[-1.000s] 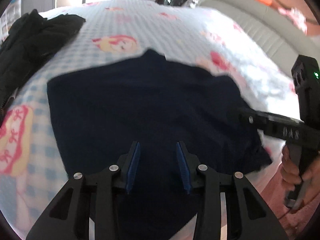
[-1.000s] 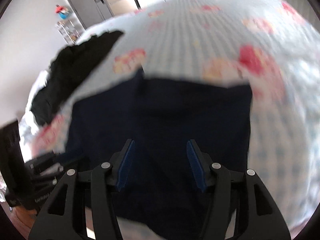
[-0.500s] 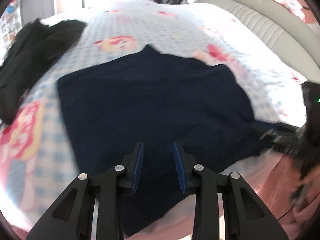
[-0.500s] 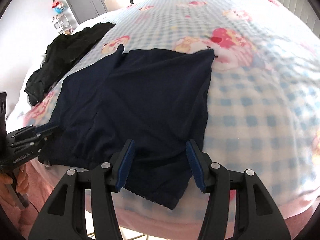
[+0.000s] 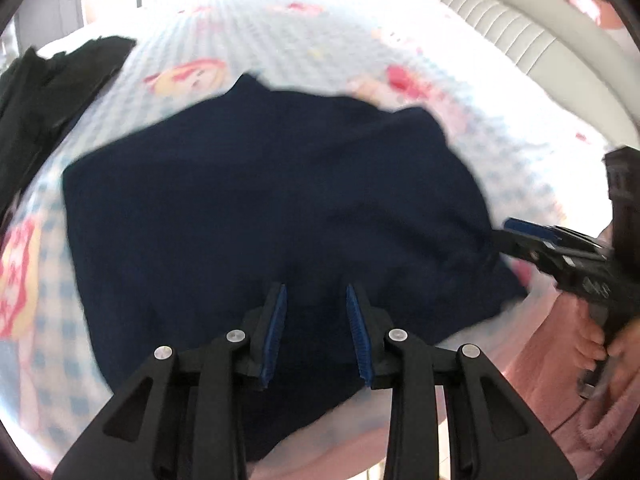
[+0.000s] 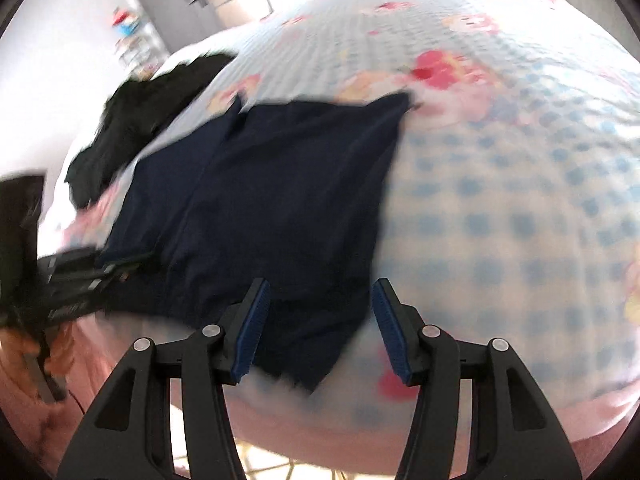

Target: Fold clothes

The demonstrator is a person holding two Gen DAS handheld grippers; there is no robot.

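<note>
On the bed with the blue-checked cartoon-print cover (image 5: 304, 44), your dark navy fabric garment (image 5: 260, 208) lies spread almost flat, its near edge hanging over the mattress side toward you. Your left tool (image 5: 316, 320) hovers over that near edge with a narrow gap between its blue pads, gripping nothing. Your right tool (image 6: 318, 320) stands wide apart above the garment's near right corner, also empty. Both views are blurred, so judge contact carefully. If you pinch only the top layer, the fold will likely drag crooked; if you bite too deep, you may catch the bed cover too. The overhanging edge could slide floorward. The heap of black clothing (image 6: 132, 120) near the far corner could snag on a long sweep.
</note>
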